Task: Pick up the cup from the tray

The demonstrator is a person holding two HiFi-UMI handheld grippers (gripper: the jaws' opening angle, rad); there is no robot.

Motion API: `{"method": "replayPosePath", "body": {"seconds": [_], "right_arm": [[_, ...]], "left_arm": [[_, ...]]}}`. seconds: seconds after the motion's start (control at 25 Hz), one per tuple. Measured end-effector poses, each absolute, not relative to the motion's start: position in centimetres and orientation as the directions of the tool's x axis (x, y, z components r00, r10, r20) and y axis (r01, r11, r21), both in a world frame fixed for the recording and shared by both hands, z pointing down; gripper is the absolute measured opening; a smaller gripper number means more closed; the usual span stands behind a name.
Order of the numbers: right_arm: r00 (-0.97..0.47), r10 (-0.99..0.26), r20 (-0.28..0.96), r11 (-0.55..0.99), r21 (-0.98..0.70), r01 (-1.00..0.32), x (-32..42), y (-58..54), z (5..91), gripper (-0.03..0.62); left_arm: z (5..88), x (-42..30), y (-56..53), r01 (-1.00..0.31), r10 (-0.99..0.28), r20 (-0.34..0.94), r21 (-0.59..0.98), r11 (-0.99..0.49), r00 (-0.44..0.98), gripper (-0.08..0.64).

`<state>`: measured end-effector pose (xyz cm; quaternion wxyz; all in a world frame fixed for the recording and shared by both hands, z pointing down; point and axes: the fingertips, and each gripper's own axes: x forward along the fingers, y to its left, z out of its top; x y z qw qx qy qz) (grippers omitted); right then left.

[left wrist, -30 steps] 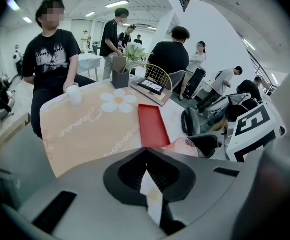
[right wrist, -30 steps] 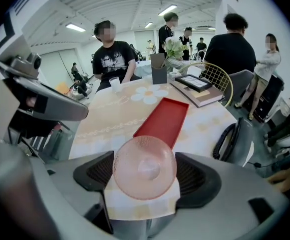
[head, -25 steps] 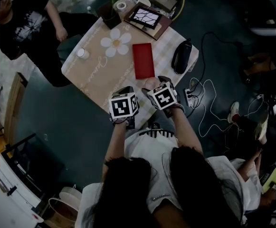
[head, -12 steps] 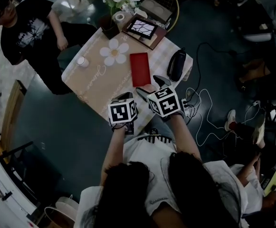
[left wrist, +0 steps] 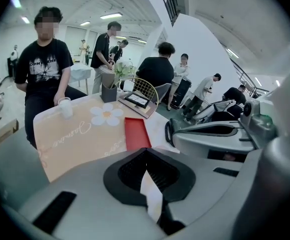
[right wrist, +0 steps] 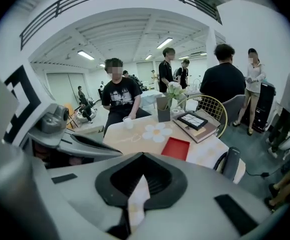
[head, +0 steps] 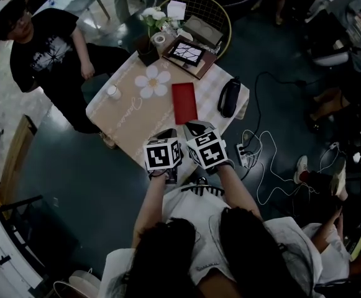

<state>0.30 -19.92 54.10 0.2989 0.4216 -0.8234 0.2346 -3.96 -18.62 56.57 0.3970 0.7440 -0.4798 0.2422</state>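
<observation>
Red tray (head: 184,103) lies bare, white cup (head: 113,92) well apart; your left gripper (left wrist: 145,158), right gripper (right wrist: 142,160) hang pressed together, empty, likely staging

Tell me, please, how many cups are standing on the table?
1: a white cup stands at the table's left edge in the head view, apart from the red tray. Another may be hidden at the near edge.

A small white cup (head: 113,92) stands upright near the left edge of the table (head: 130,120), well apart from the tray (head: 184,102). The tray is red, rectangular and shallow, lying flat near the table's middle
</observation>
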Motion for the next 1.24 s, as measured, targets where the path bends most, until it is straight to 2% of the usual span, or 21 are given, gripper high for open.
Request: {"method": "replayPosePath", "body": {"seconds": [0.36,1.24], "right_arm": [[-0.376,-0.593,0.712,0.468,-0.075,-0.881,1.5,-18.8,54.0,0.008],[-0.36,-0.556,0.749,0.491,-0.053,-0.87,1.2,-16.8,55.2,0.008]], "left_arm": [[56.1,-4.2,-17.0,-0.91,-0.524,0.744,0.34,-0.236,0.414,0.003],[56.6,-5.2,-15.6,-0.915,-0.524,0.751,0.342,-0.213,0.403,0.003]]}}
